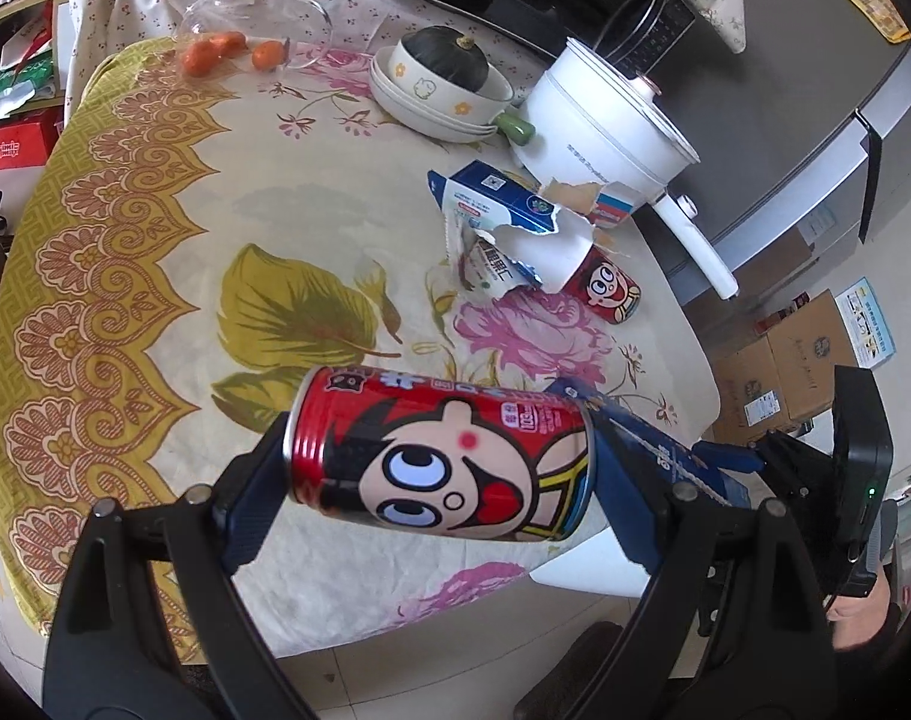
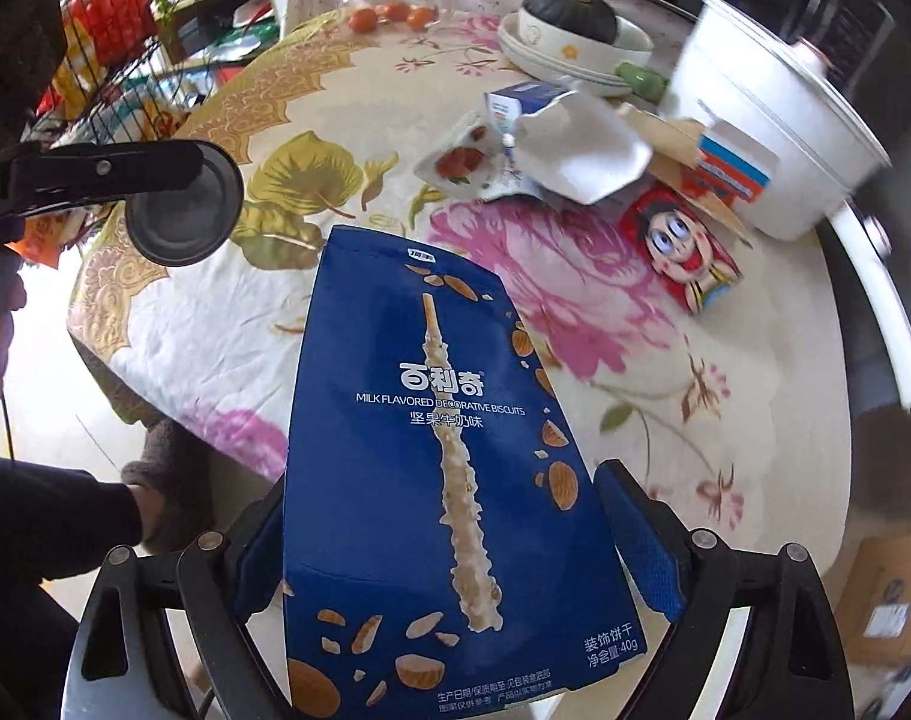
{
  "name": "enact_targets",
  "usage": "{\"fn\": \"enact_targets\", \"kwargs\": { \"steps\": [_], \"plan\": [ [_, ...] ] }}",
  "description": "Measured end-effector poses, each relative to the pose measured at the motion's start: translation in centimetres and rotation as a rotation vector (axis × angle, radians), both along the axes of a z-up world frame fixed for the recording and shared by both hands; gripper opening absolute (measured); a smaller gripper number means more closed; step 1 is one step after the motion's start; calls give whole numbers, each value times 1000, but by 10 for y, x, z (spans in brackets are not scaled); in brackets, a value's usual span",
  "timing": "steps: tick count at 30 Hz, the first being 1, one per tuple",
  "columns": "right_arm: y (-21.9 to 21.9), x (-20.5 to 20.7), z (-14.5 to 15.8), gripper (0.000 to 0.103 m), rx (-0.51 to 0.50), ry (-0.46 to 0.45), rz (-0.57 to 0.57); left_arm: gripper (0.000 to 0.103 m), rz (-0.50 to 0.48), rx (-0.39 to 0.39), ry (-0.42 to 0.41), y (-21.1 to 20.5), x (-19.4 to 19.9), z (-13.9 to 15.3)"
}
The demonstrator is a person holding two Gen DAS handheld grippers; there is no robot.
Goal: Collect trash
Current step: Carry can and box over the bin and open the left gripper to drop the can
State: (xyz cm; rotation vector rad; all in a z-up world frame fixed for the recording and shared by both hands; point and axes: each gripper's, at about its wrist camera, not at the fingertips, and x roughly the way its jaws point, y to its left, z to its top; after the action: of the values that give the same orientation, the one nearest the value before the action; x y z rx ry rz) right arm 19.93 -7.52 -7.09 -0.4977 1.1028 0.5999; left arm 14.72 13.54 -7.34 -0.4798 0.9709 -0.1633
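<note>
Both grippers loaded above the floral table point(image 1: 155, 276).

Left gripper point(image 1: 437, 468): jaws wide, clamped end to end on a red cartoon-face can point(image 1: 440, 459), held crosswise, tilted downward over the table's near edge. Right gripper point(image 2: 455, 546): jaws wide, pads gripping a blue biscuit box point(image 2: 443, 480) reading "MILK FLAVORED DECORATIVE BISCUITS", "40g", pointing steeply down. Beyond the box: torn cartons point(image 2: 575, 150) and a second red can point(image 2: 683, 252) on the table.

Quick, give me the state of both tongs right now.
Left tongs: closed end to end on a red can.
Right tongs: a blue biscuit box between the pads, apparently gripped.
</note>
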Motion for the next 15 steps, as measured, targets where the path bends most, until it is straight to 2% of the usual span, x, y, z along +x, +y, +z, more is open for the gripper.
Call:
{"fn": "enact_targets", "kwargs": {
  "steps": [8,15],
  "plan": [
    [-66,-26,-6,93,107,13,-160,91,-68,39,6,-38,-2,-3],
    [-118,-36,-8,93,82,2,-251,91,-136,48,23,-81,2,-9]
  ]
}}
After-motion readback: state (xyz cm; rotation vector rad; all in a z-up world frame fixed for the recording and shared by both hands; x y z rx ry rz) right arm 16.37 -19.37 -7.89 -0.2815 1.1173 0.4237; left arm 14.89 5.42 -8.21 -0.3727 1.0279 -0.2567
